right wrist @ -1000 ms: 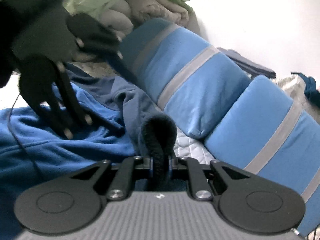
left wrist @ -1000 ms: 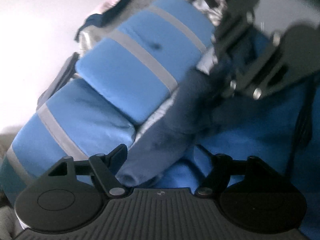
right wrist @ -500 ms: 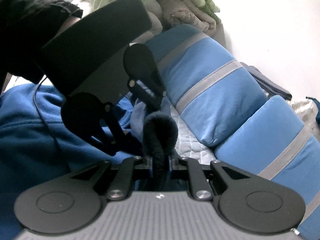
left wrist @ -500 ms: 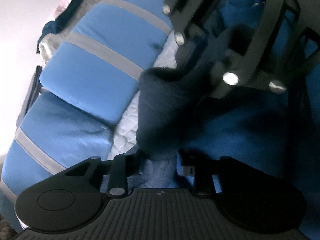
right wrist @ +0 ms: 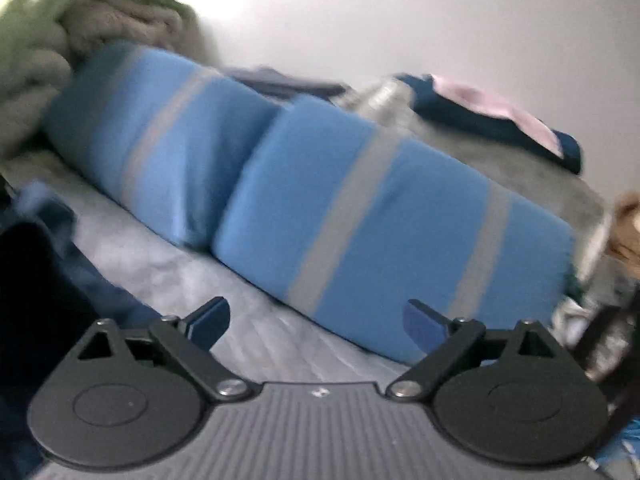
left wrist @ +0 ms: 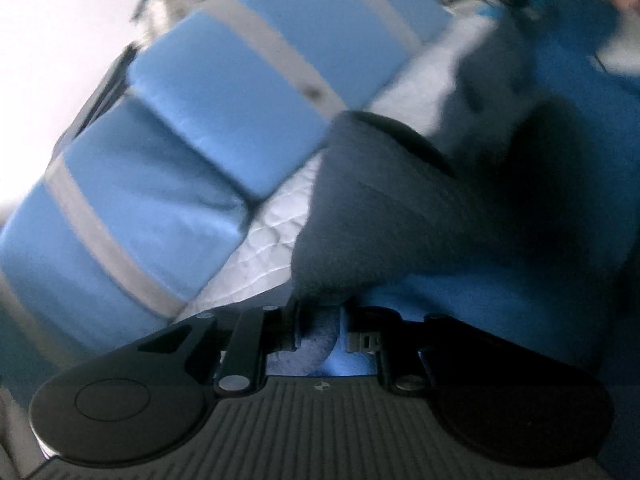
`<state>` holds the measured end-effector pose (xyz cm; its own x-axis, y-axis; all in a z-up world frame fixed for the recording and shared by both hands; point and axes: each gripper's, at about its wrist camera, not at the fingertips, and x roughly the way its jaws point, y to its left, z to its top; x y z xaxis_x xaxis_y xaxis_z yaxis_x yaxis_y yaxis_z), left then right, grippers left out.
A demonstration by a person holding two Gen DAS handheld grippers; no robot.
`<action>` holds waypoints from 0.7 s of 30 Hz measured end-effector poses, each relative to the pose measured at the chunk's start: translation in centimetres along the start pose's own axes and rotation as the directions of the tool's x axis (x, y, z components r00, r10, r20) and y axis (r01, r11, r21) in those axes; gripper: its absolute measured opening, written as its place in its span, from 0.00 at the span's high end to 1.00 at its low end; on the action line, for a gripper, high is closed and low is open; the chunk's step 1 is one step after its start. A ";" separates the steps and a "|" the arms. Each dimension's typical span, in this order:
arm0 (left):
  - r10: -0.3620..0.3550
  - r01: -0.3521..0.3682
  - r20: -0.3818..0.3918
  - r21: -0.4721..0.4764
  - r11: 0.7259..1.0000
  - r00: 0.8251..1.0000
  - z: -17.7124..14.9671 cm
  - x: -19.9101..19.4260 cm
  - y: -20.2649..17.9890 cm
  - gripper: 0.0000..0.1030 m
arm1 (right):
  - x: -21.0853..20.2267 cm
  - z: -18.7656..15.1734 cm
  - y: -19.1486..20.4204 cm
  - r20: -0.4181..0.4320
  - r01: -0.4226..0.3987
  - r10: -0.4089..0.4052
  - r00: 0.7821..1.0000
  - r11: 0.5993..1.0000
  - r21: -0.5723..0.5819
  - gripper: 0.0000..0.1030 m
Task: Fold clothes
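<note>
Left gripper [left wrist: 320, 330] just closed, pinching navy sleeve [left wrist: 360, 216] — right gripper [right wrist: 316, 320] just spread, empty

bedroom: pillows [right wrist: 380, 216], quilted bedsheet [right wrist: 256, 344]

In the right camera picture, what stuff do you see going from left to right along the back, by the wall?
Green blanket pile → first blue striped pillow → second blue striped pillow → dark blue and pink cloth.
</note>
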<state>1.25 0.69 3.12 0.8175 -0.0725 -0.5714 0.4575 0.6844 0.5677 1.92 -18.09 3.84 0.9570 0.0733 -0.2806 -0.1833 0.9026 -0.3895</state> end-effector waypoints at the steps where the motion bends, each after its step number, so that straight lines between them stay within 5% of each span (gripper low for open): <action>1: 0.000 0.000 0.003 -0.048 0.999 1.000 0.1 -0.2 0.4 0.84 | 0.2 -0.4 0.1 -0.020 0.003 -0.004 1.000 1.000 -0.029 0.04; 8: -0.027 0.029 0.011 -0.322 0.946 1.000 1.0 -0.4 3.4 0.84 | -0.1 -3.9 4.2 -0.136 -0.175 0.136 0.981 0.921 -0.347 0.04; 13: -0.080 0.086 0.032 -0.436 0.896 0.996 1.3 -0.2 4.7 0.84 | -0.8 -4.9 6.5 -0.173 -0.334 0.288 0.942 0.848 -0.410 0.04; 17: -0.102 0.103 0.027 -0.472 0.876 0.994 1.1 0.3 5.1 0.84 | -0.3 -3.2 6.5 -0.130 -0.337 0.311 0.941 0.890 -0.308 0.04; 21: -0.117 0.109 0.008 -0.451 0.886 0.993 0.9 0.4 4.6 0.84 | 1.5 -1.0 3.9 -0.092 -0.279 0.272 0.958 0.958 -0.068 0.04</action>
<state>3.96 3.21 6.07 0.7609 -0.1583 -0.6292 0.3363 0.9256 0.1737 2.44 -14.86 1.05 0.8461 0.2767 -0.4555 -0.4575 0.8154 -0.3546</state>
